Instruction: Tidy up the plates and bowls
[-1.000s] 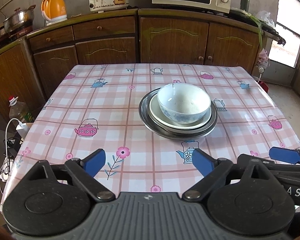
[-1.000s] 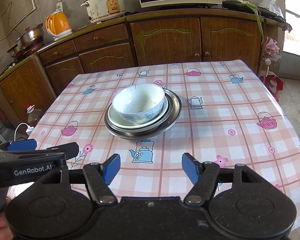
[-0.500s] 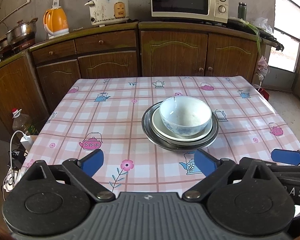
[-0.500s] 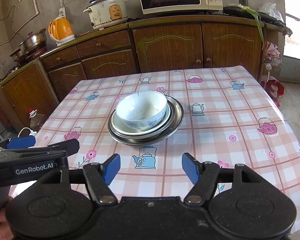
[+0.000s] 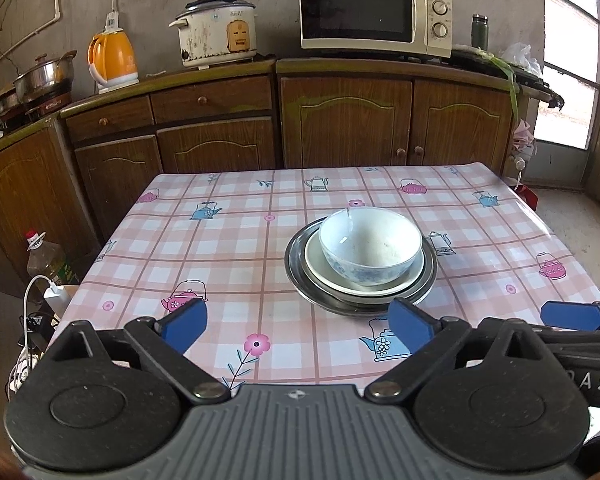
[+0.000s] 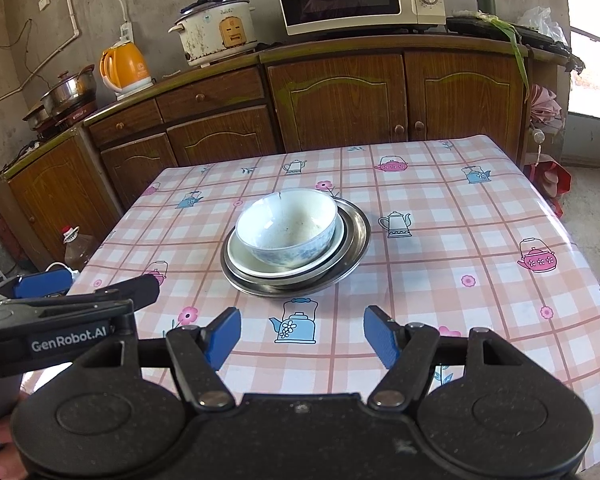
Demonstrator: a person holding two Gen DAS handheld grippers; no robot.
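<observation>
A white bowl with blue pattern (image 5: 370, 250) (image 6: 287, 228) sits in a white plate (image 5: 412, 276) (image 6: 236, 256), which rests on a steel plate (image 5: 430, 268) (image 6: 358, 232). The stack stands near the middle of the table with the pink checked cloth (image 5: 220, 248) (image 6: 460, 248). My left gripper (image 5: 296, 324) is open and empty, held back over the table's near edge. My right gripper (image 6: 302, 334) is open and empty, also at the near edge. Each gripper shows at the side of the other's view.
Wooden cabinets (image 5: 340, 120) run behind the table, with a microwave (image 5: 374, 10), rice cooker (image 5: 214, 32), orange kettle (image 5: 112, 58) and a pot (image 5: 44, 80) on top. An oil bottle (image 5: 46, 260) and charger cables (image 5: 40, 300) are on the floor at the left.
Both grippers have drawn back and risen away from the stack, so it looks smaller and farther. Jaws stayed open. The dishes have not moved.
</observation>
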